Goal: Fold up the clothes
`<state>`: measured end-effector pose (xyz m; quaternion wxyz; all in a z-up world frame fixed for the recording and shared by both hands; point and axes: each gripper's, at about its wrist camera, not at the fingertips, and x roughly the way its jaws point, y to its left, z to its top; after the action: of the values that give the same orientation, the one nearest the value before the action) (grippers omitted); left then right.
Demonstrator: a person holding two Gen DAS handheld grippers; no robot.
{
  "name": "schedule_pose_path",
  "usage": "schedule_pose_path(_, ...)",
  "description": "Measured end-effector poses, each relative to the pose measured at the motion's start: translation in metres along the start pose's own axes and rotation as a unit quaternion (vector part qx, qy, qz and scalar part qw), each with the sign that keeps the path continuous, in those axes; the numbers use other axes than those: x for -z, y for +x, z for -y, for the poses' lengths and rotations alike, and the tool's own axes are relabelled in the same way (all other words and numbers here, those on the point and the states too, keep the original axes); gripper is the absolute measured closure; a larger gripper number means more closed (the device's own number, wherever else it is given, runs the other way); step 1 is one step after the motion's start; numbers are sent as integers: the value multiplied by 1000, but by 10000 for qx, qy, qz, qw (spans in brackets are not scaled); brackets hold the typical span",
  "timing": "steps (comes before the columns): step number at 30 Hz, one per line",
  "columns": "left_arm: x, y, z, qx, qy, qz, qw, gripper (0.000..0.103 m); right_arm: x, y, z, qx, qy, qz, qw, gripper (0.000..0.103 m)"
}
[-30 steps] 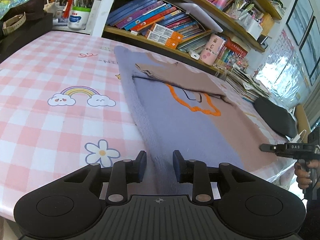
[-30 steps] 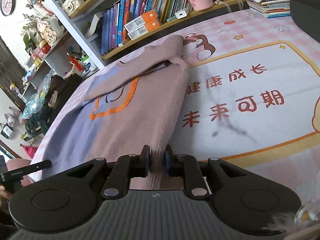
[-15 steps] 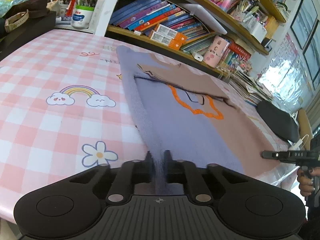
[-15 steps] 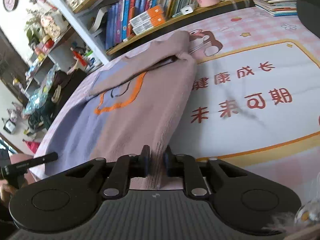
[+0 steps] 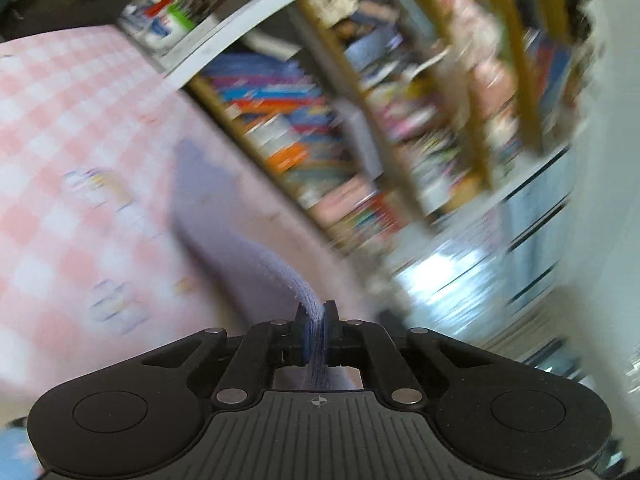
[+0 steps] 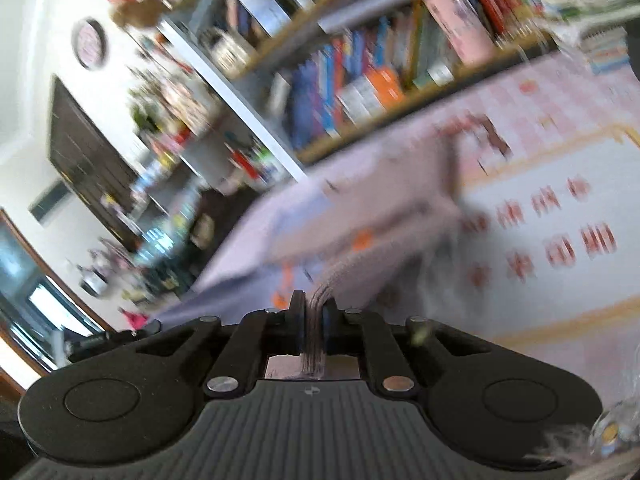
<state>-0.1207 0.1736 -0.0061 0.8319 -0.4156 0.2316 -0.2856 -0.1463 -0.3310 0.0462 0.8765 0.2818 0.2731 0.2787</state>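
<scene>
A knitted sweater, lilac on one half and dusty pink on the other with an orange outline on its front, lies on the pink checked tablecloth (image 5: pixel 60 128). My left gripper (image 5: pixel 316 312) is shut on the sweater's lilac hem (image 5: pixel 256 264), which rises off the table to the jaws. My right gripper (image 6: pixel 312 306) is shut on the pink hem of the sweater (image 6: pixel 372 216), also lifted. Both views are blurred by motion and tilted.
Bookshelves packed with books (image 5: pixel 280 120) run along the far side of the table. A pen pot (image 5: pixel 168 28) stands at the back left corner. Red printed characters (image 6: pixel 560 232) mark the table cover to the right of the sweater.
Both grippers closed on the sweater's near hem, then rose with it. The left one rolled, tilting its view. The hem now hangs from both jaws above the table.
</scene>
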Motion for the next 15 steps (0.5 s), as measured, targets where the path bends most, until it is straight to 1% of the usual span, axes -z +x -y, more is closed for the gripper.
schedule_pose_path(3, -14, 7, 2, 355, -123, 259, 9990, 99, -18, 1, -5, -312, 84, 374, 9988, 96)
schedule_pose_path(6, -31, 16, -2, 553, -376, 510, 9965, 98, -35, 11, 2, -359, 298, 655, 9968, 96)
schedule_pose_path(9, -47, 33, -15, 642, -754, 747, 9923, 98, -50, 25, 21, -413, 872, 900, 9913, 96)
schedule_pose_path(12, -60, 48, -29, 547, -1063, 916, 9886, 98, -63, 43, 44, -549, 1612, 1083, 9794, 96)
schedule_pose_path(15, -72, 61, -41, 373, -1218, 994, 9869, 98, -73, 62, 57, -569, 1902, 1136, 9735, 96)
